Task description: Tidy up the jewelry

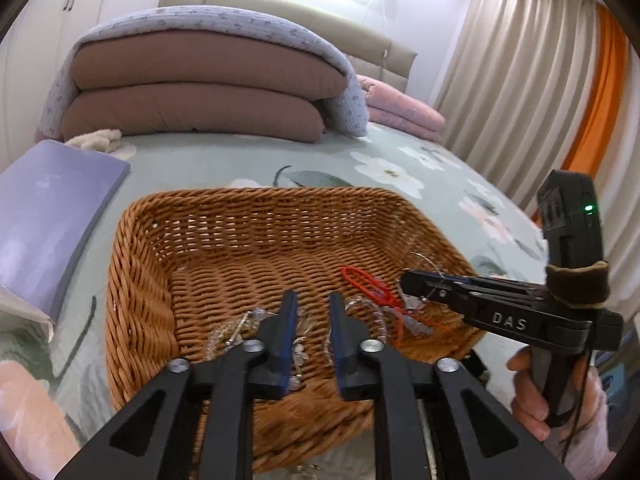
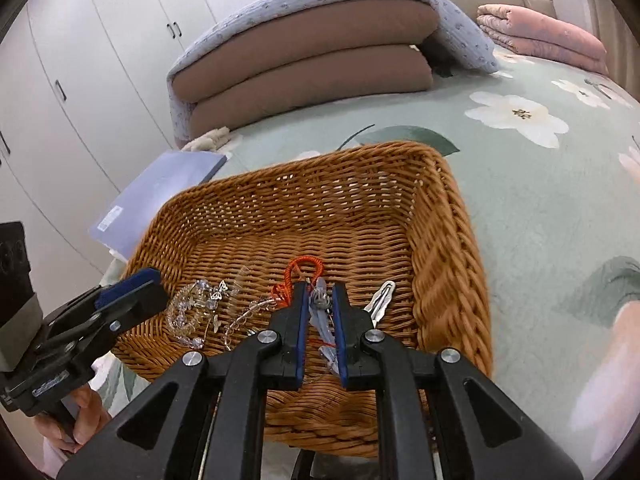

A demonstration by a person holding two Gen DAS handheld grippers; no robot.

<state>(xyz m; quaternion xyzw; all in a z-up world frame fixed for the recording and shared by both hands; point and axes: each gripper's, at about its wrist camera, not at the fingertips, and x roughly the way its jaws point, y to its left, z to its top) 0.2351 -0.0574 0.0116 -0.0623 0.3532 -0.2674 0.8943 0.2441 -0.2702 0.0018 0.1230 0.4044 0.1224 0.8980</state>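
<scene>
pinching pale charm [image 2: 320, 312] over basket [image 2: 452, 240], right gripper [image 2: 320, 292]

Both wrist cams close over shared basket [image 1: 136, 280]

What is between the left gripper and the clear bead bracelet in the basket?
Nothing visible. The left gripper hovers open just above the clear bead bracelet on the basket floor; the right gripper works apart, at the red cord.
</scene>
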